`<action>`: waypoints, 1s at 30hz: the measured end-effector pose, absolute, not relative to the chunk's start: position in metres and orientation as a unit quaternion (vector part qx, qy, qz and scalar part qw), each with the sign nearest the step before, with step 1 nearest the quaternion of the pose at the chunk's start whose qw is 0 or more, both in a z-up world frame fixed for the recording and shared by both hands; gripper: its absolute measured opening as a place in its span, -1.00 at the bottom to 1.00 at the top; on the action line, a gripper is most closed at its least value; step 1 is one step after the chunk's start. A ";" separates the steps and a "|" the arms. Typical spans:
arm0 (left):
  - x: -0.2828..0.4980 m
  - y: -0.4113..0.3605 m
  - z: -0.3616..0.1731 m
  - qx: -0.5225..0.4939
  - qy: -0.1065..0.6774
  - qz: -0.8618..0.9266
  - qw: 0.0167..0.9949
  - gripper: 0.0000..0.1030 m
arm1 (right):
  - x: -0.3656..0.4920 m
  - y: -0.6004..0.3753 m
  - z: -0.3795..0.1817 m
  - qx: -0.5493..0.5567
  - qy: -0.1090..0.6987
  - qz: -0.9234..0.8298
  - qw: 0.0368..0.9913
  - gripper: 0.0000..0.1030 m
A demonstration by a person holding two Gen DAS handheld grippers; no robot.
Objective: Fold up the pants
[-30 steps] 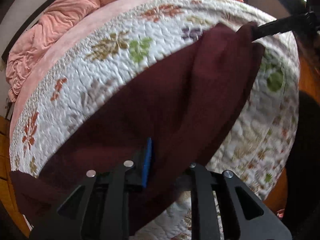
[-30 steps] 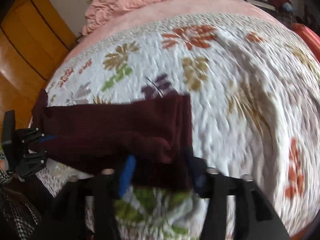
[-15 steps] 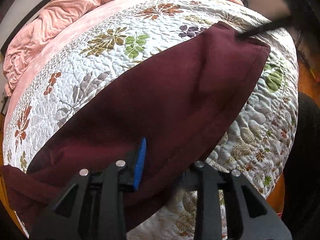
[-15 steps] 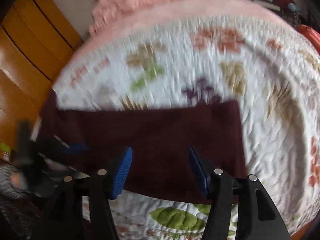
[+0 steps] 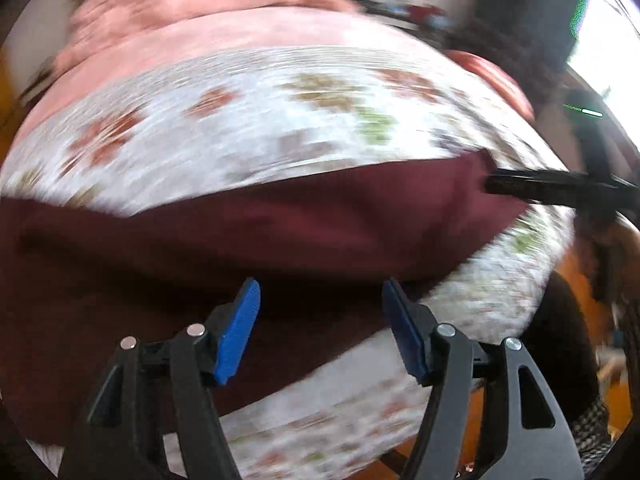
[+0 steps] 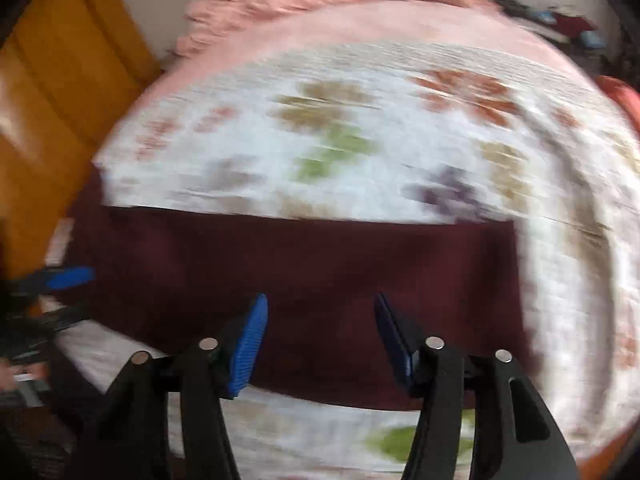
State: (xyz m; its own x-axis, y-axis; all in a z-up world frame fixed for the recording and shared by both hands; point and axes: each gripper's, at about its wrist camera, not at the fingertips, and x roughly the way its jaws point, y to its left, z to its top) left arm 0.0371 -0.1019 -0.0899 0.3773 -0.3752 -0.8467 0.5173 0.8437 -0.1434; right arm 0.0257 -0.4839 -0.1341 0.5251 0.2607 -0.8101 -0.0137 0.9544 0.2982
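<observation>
Floral quilt (image 6: 400, 152) bears maroon pants (image 6: 304, 276) laid flat; left gripper (image 5: 320, 324) jaws opening w/ nothing between, right gripper (image 6: 320, 340) wide, empty — fold released, next grab probably needs fresh edge.

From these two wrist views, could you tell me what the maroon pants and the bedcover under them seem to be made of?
Maroon pants: a soft, matte woven or knit cloth, probably cotton-like; they lie limp with shallow creases and no shine. Bedcover: apparently a quilted, padded cotton spread with a printed floral pattern; blur hides the stitching, so quilting is a guess.
</observation>
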 end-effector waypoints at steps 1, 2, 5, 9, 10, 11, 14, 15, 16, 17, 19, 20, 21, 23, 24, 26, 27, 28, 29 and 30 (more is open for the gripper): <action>0.042 -0.081 -0.095 0.066 0.498 -0.235 0.832 0.23 | 0.030 -0.463 -0.130 0.136 0.476 0.118 0.861 0.14; 0.048 -0.060 -0.101 0.055 0.512 -0.203 0.833 0.23 | 0.033 -0.447 -0.128 0.138 0.475 0.142 0.858 0.15; 0.060 -0.011 -0.113 0.009 0.540 -0.146 0.829 0.23 | 0.047 -0.379 -0.126 0.126 0.472 0.226 0.843 0.34; 0.065 0.037 -0.119 -0.034 0.554 -0.105 0.825 0.23 | 0.062 -0.314 -0.131 0.067 0.482 0.267 0.832 0.37; 0.063 0.044 -0.117 -0.043 0.553 -0.103 0.825 0.23 | 0.067 -0.301 -0.133 0.048 0.487 0.275 0.828 0.38; 0.063 0.050 -0.116 -0.048 0.553 -0.102 0.826 0.24 | 0.070 -0.292 -0.135 0.035 0.489 0.281 0.825 0.39; 0.063 0.060 -0.113 -0.051 0.550 -0.098 0.828 0.28 | 0.083 -0.263 -0.142 -0.016 0.502 0.292 0.814 0.39; 0.062 0.063 -0.113 -0.058 0.549 -0.098 0.828 0.32 | 0.084 -0.260 -0.144 -0.022 0.504 0.295 0.811 0.35; 0.063 0.065 -0.113 -0.064 0.549 -0.098 0.827 0.34 | 0.086 -0.257 -0.148 -0.032 0.509 0.291 0.809 0.09; 0.064 0.067 -0.113 -0.069 0.550 -0.098 0.827 0.34 | 0.089 -0.254 -0.150 -0.041 0.514 0.286 0.807 -0.23; 0.064 0.072 -0.114 -0.074 0.549 -0.098 0.826 0.35 | 0.092 -0.253 -0.154 -0.051 0.525 0.281 0.802 -0.68; 0.065 0.071 -0.115 -0.075 0.550 -0.099 0.826 0.35 | 0.093 -0.254 -0.154 -0.048 0.526 0.281 0.801 -0.80; 0.066 0.072 -0.114 -0.076 0.550 -0.099 0.826 0.35 | 0.091 -0.258 -0.152 -0.036 0.525 0.287 0.801 -0.81; 0.065 0.078 -0.111 -0.081 0.547 -0.100 0.827 0.36 | 0.083 -0.263 -0.148 -0.020 0.519 0.305 0.798 -0.82; 0.067 0.079 -0.106 -0.086 0.544 -0.102 0.829 0.41 | 0.079 -0.263 -0.149 -0.017 0.521 0.309 0.796 -0.82; 0.072 0.082 -0.102 -0.086 0.538 -0.103 0.832 0.44 | 0.074 -0.259 -0.165 -0.013 0.541 0.307 0.783 -0.82; 0.076 0.081 -0.098 -0.082 0.535 -0.105 0.834 0.44 | 0.073 -0.257 -0.175 -0.014 0.552 0.305 0.776 -0.82; 0.083 0.080 -0.093 -0.073 0.531 -0.107 0.838 0.44 | 0.072 -0.256 -0.187 -0.011 0.564 0.302 0.768 -0.82; 0.088 0.080 -0.090 -0.067 0.528 -0.108 0.840 0.44 | 0.072 -0.257 -0.197 0.002 0.568 0.298 0.767 -0.82; 0.094 0.080 -0.086 -0.063 0.526 -0.110 0.841 0.44 | 0.073 -0.260 -0.200 0.017 0.567 0.297 0.768 -0.82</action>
State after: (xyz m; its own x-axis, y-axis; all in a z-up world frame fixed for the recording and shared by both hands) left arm 0.0944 0.0798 -0.0858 0.4230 -0.2508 -0.8707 0.1187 0.9680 -0.2211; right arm 0.0729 -0.2599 -0.2001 0.1811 0.4765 -0.8603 -0.4371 0.8227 0.3636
